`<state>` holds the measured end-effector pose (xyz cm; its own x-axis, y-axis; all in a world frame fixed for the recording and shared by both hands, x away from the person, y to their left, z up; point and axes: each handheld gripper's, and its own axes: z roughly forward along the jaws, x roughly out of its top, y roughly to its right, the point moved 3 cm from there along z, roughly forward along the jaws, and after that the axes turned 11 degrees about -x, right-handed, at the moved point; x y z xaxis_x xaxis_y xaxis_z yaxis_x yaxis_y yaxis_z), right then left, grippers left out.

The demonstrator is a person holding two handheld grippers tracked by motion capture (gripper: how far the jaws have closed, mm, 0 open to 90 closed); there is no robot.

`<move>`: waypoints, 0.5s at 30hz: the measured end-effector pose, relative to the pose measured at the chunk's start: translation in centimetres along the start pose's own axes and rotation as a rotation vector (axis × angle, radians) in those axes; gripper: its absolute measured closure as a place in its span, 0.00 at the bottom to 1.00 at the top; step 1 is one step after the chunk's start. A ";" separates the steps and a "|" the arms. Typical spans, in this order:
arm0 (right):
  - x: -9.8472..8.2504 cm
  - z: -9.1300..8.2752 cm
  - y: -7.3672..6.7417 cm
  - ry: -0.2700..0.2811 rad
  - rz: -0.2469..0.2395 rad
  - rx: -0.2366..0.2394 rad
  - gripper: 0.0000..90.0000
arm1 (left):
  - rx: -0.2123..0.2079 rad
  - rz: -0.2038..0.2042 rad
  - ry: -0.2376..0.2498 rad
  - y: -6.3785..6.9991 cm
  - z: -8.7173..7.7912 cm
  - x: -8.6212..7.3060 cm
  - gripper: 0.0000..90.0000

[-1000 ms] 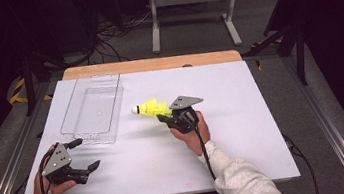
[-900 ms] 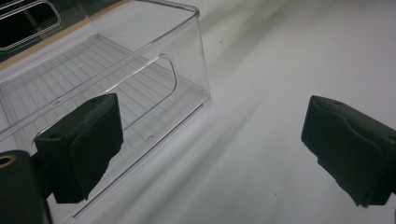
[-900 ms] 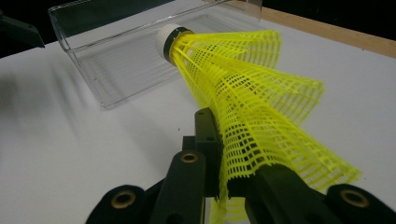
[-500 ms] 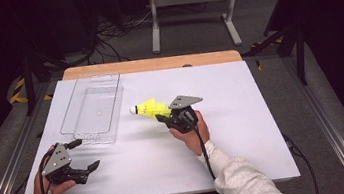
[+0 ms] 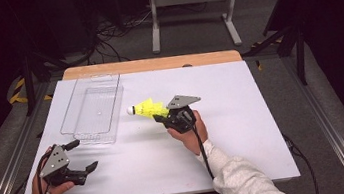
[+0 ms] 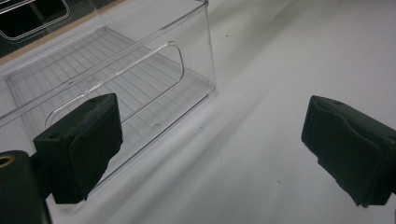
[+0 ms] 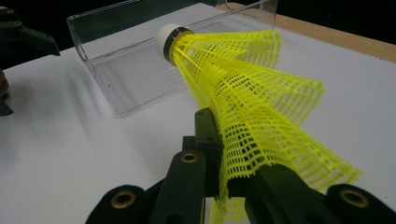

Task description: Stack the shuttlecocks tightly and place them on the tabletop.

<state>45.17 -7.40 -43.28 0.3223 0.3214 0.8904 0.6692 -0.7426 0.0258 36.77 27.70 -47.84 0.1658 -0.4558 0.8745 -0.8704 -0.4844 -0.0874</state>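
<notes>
Carrying step in hand, as judged from the layout: yellow mesh shuttlecock (image 5: 147, 109) held clear of the white table (image 5: 243, 118) by the right gripper (image 5: 165, 119), at frame centre in the high view, just right of the clear plastic bin (image 5: 93, 110). Right jaws closed on the open skirt end of the shuttlecock (image 7: 243, 102), mesh pinched and partly flattened between them. Long axis near level, running from the jaws toward the bin; white cork tip (image 7: 166, 38) leading, pointing left in the high view and toward the upper left in the right gripper view, skirt trailing at the jaws. Left gripper (image 5: 83, 156) parked at lower left of the high view, jaws spread wide with nothing between them, aimed along the near short wall of the bin (image 6: 140, 79). Likely next move: carry leftward over the bin rim, tip first, then release above the ribbed bin floor. Needed for that: enough height to clear the near rim, and a light grip to avoid crushing the skirt further.
</notes>
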 end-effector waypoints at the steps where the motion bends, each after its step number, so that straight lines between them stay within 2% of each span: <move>1: 0.0 0.1 -0.1 -0.002 -0.002 0.002 0.98 | 0.000 0.002 -0.004 0.0 0.0 0.0 0.07; 15: 0.4 0.5 -0.5 0.003 -0.008 0.022 0.98 | 0.012 -0.010 -0.003 0.1 -0.4 -0.3 0.07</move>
<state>45.28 -6.65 -43.17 0.3148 0.3248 0.8918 0.6859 -0.7273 0.0228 36.44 28.04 -47.93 0.1757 -0.4531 0.8740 -0.8632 -0.4977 -0.0844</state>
